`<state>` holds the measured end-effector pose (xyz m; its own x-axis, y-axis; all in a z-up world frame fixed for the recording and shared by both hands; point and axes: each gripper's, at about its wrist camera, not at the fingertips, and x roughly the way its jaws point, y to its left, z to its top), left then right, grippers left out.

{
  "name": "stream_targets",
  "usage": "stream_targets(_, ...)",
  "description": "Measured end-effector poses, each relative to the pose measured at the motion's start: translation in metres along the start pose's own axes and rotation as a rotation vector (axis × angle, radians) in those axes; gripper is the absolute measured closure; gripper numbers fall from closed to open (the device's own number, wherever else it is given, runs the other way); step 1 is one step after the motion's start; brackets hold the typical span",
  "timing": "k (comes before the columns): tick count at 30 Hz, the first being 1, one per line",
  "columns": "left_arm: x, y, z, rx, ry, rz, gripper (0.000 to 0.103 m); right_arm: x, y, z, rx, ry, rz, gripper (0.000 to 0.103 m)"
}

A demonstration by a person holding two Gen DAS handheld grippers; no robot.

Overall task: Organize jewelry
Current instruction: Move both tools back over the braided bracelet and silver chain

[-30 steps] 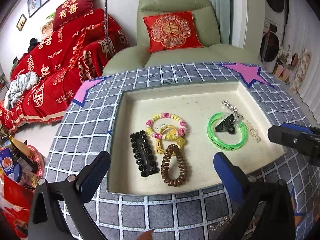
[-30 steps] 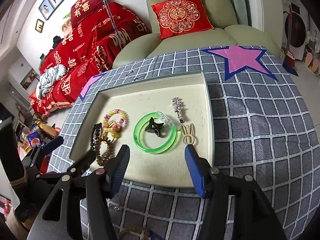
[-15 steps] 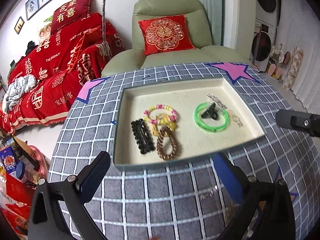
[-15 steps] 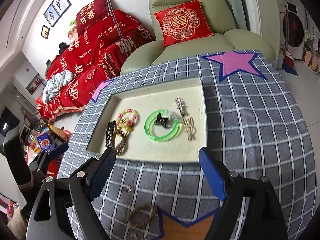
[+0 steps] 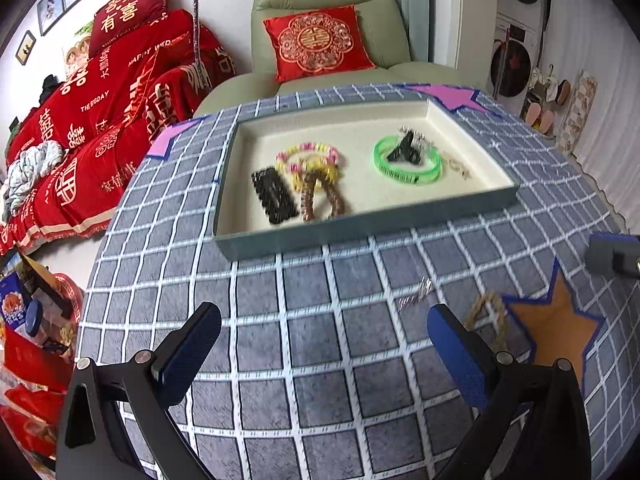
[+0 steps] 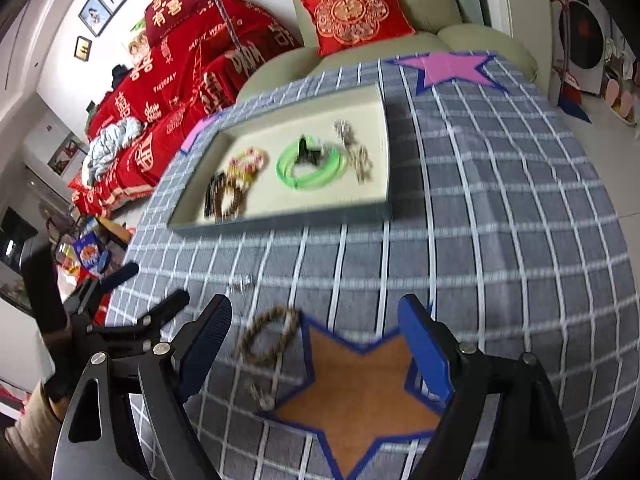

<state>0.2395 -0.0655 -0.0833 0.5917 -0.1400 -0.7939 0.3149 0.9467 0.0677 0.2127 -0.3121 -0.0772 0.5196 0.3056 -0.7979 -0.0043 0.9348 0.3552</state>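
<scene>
A cream-lined tray [image 5: 360, 222] [image 6: 280, 220] on the checked tablecloth holds a green bangle [image 5: 408, 164] [image 6: 312, 168], a black claw clip [image 5: 404, 150], a beaded bracelet [image 5: 308, 156], a brown coil hair tie [image 5: 320, 196], a black hair clip [image 5: 274, 196] and silver clips [image 6: 356, 148]. On the cloth, nearer me, lie a brown rope bracelet [image 6: 268, 340] [image 5: 486, 316] and a small silver piece [image 5: 416, 294] [image 6: 242, 284]. My left gripper [image 5: 324, 356] is open and empty above the cloth. My right gripper [image 6: 316, 348] is open and empty, the rope bracelet just inside its left finger.
An orange star patch [image 6: 360, 392] lies under the right gripper. A pink star [image 6: 448, 66] marks the far corner. A green armchair with a red cushion [image 5: 316, 42] and a red-covered sofa [image 5: 100, 112] stand behind the table. The left gripper shows at the left in the right wrist view [image 6: 120, 300].
Both grippers have pulled back from the tray toward the table's near side. The rope bracelet, silver piece and orange star have come into view. Both stay open.
</scene>
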Motion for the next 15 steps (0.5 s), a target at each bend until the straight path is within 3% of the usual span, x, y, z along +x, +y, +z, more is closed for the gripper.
stream_targets(7,0.013,-0.006,-0.007,0.018,0.022,-0.007,0.000,0.011,0.018,-0.040,-0.120,0.043,-0.047,0.016)
stream_targets(12,0.014,-0.011,-0.012,0.007,0.034,-0.054,0.000,0.021,0.023,-0.044,-0.168,0.044,-0.113,0.016)
stream_targets(14,0.012,-0.016,-0.014,0.020,0.033,-0.076,0.000,0.022,0.019,-0.042,-0.158,0.037,-0.131,0.019)
stream_targets(15,0.011,-0.019,-0.015,0.030,0.032,-0.086,0.000,0.021,0.018,-0.043,-0.154,0.037,-0.120,0.025)
